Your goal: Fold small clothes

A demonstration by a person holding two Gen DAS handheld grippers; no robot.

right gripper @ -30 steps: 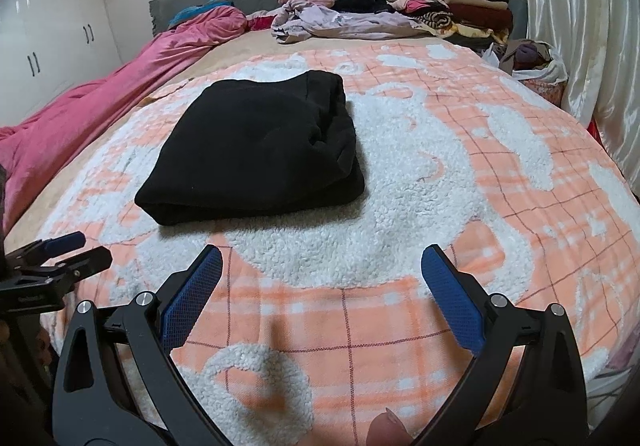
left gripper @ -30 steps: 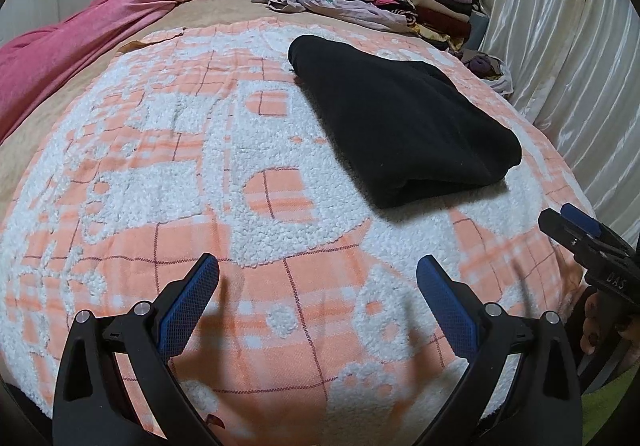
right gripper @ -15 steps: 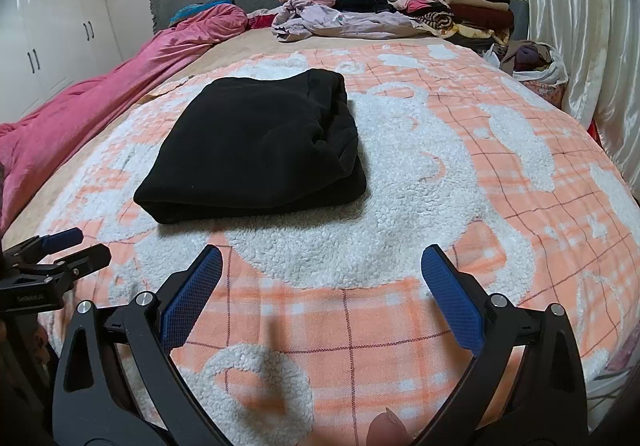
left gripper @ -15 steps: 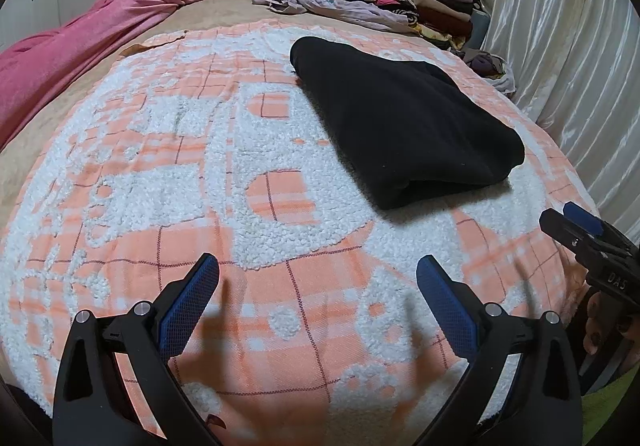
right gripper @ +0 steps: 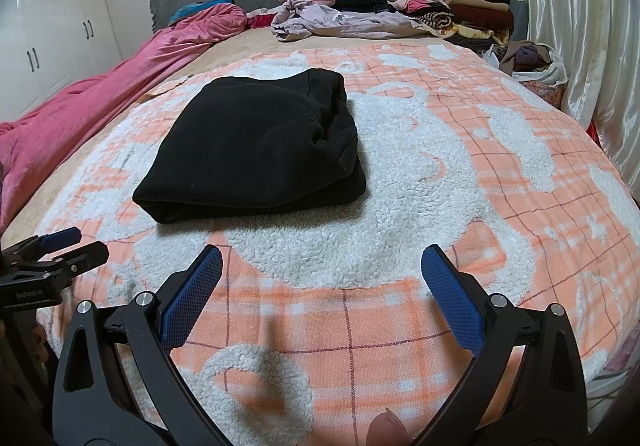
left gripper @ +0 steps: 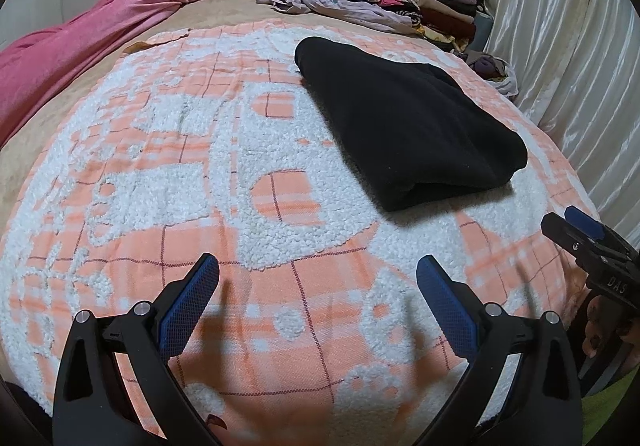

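A black fleece garment (left gripper: pixel 404 122) (right gripper: pixel 256 142) lies folded into a thick rectangle on the orange and white checked blanket (left gripper: pixel 200 150) (right gripper: pixel 460 174). My left gripper (left gripper: pixel 318 282) hovers open over the blanket, short of the garment and to its left, with nothing between its fingers. My right gripper (right gripper: pixel 320 274) is open too, just in front of the garment's near edge and empty. Each gripper shows at the edge of the other's view: the right gripper (left gripper: pixel 588 246) and the left gripper (right gripper: pixel 60 250).
A pink quilt (left gripper: pixel 80 42) (right gripper: pixel 120 86) runs along the left side of the bed. Loose lilac clothes (right gripper: pixel 340 22) and a stack of folded clothes (right gripper: pixel 452 2) lie at the head. A white curtain (left gripper: pixel 568 46) hangs on the right, with a bag of clothes (right gripper: pixel 532 62) beside it.
Both grippers have drifted slightly; the garment sits a touch lower in both views. Nothing has been taken hold of or let go.
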